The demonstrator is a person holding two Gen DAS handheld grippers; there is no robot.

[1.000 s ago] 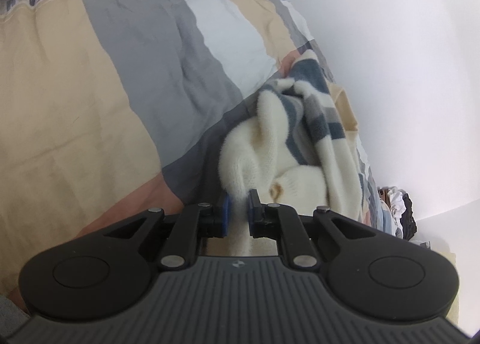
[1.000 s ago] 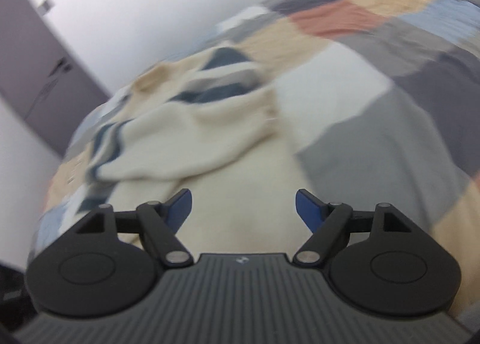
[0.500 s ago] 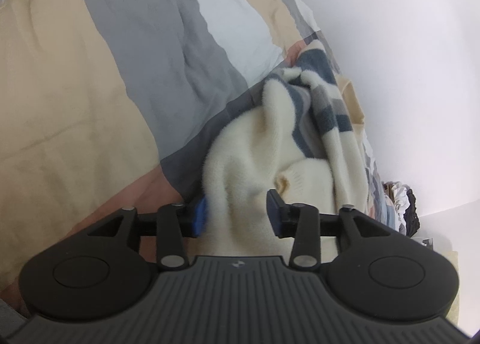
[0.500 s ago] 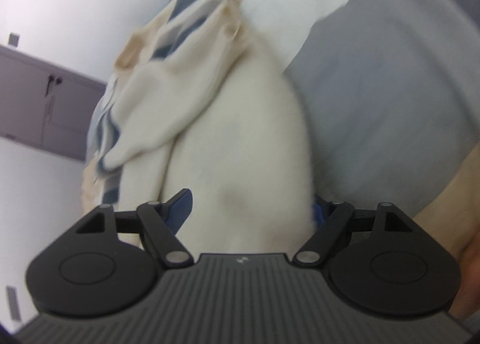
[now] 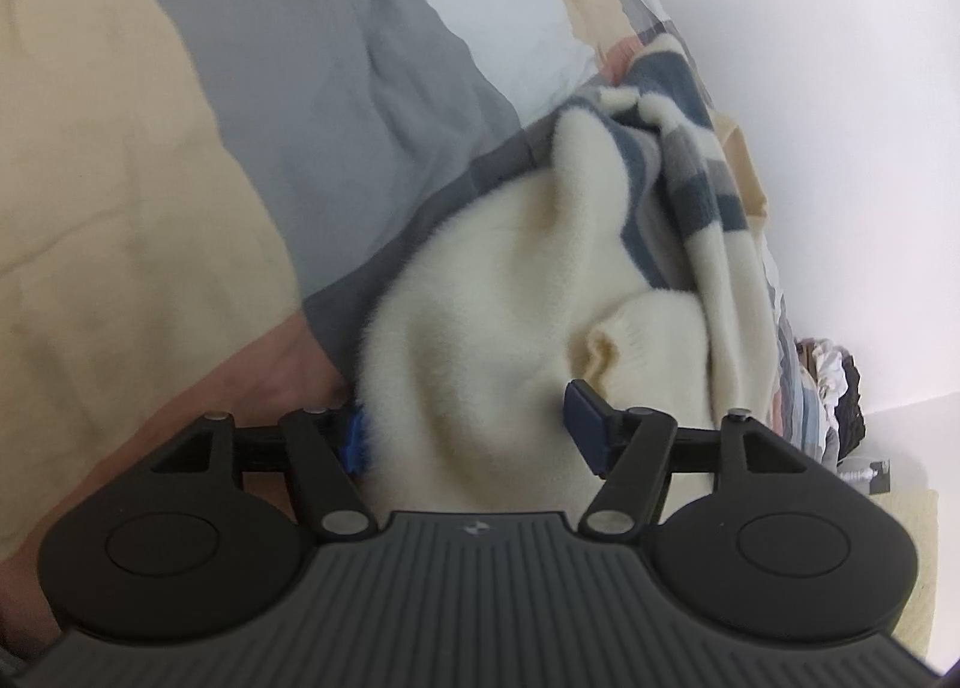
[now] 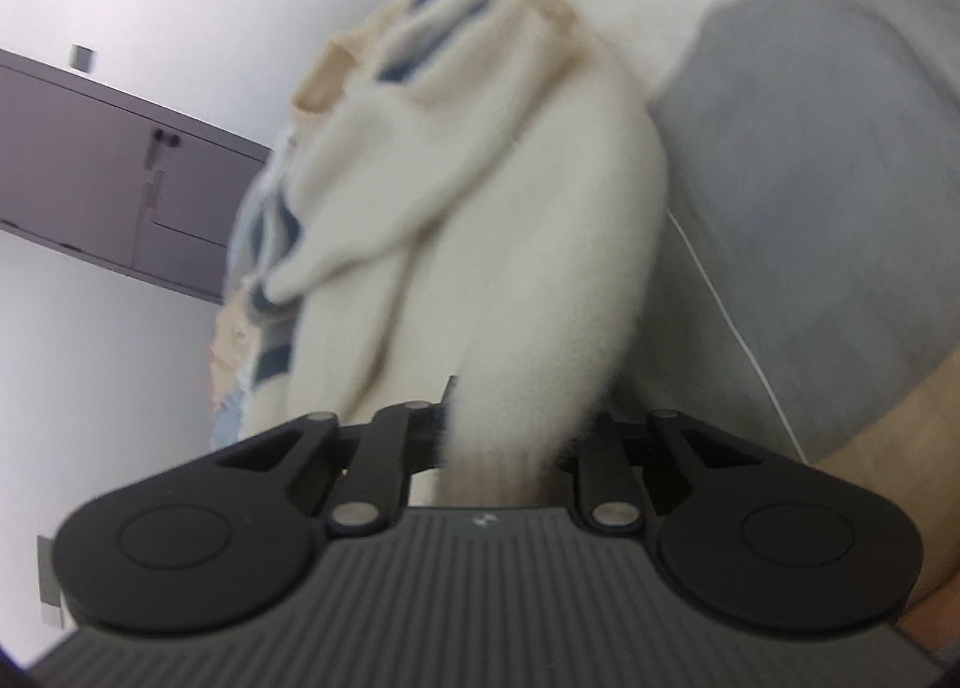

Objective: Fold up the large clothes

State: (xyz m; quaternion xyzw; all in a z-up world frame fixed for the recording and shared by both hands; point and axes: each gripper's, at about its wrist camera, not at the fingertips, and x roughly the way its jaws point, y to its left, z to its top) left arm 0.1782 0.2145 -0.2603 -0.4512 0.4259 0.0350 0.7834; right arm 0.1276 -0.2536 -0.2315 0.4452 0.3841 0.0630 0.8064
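Observation:
A fluffy cream sweater with blue and grey stripes lies bunched on the patchwork bedspread. My left gripper is open, its blue pads wide apart, with the cream cloth lying between them. In the right wrist view my right gripper is shut on a fold of the same cream sweater, which rises out from between the fingers. The right fingertips are hidden by the cloth.
A white wall runs along the bed's far side. A pile of other clothes lies at the bed's end. A grey cabinet stands against the wall in the right wrist view.
My left gripper has opened and let go of the sweater. My right gripper has moved onto the sweater and closed on a fold of it.

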